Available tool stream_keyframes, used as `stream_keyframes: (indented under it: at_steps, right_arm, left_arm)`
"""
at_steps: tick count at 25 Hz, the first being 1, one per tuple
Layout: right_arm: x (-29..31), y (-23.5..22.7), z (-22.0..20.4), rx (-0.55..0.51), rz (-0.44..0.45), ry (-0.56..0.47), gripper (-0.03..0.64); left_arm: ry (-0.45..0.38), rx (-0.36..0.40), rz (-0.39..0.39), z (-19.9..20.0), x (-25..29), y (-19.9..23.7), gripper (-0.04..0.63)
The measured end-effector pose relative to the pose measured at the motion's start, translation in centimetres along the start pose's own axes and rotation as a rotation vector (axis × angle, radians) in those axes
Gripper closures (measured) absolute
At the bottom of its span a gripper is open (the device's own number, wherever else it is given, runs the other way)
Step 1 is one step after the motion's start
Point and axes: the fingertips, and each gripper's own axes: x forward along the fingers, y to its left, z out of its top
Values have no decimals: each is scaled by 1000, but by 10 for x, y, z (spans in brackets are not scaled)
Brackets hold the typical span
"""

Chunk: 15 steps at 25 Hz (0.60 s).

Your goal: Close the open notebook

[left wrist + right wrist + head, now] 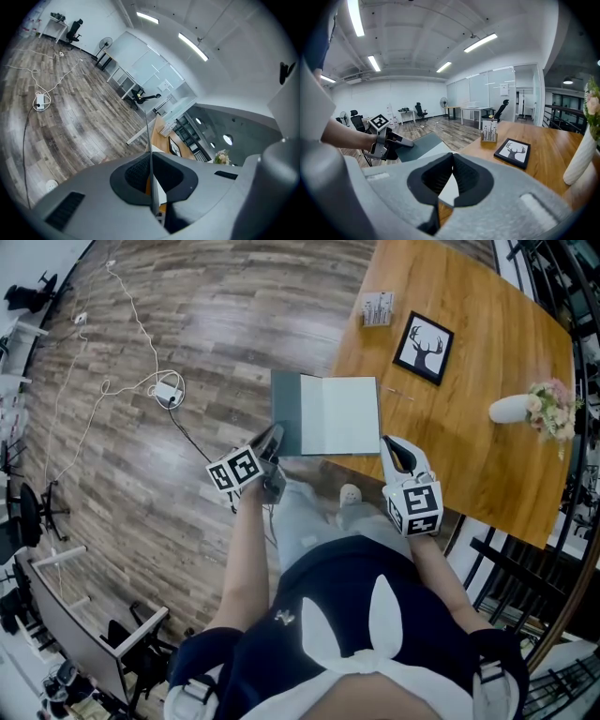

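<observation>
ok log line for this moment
left gripper: shut on cover | right gripper: shut, beside notebook's near right corner | notebook: open on table edge

A dark navy top (347, 615) with a white rabbit-ear shape and a small white logo fills the bottom of the head view, with light grey trousers (302, 521) above it. The left gripper (276, 434) is dark grey and the right gripper (395, 444) is white. Each carries a cube (234, 468) of black-and-white square markers.

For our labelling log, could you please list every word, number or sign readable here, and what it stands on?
Nothing can be read.
Card holder: print too small to read.
Framed deer picture: no words.
Notice on the glass wall: blurred.
Marker cubes: square patterns, no letters.
Notebook: visible page blank.
</observation>
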Motion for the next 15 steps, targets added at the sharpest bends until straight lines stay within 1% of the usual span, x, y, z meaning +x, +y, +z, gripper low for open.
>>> stream_keyframes:
  at_steps: [6, 11, 15]
  right_arm:
    - [-5, -2, -1, -2, 0, -10, 618]
    - [-7, -4, -2, -7, 1, -15, 618]
    - [-9, -5, -3, -10, 1, -16, 618]
  left_arm:
    - [-12, 66, 66, 0, 0, -11, 568]
    - [-39, 68, 78, -1, 1, -17, 568]
    - [-39, 82, 98, -1, 1, -19, 568]
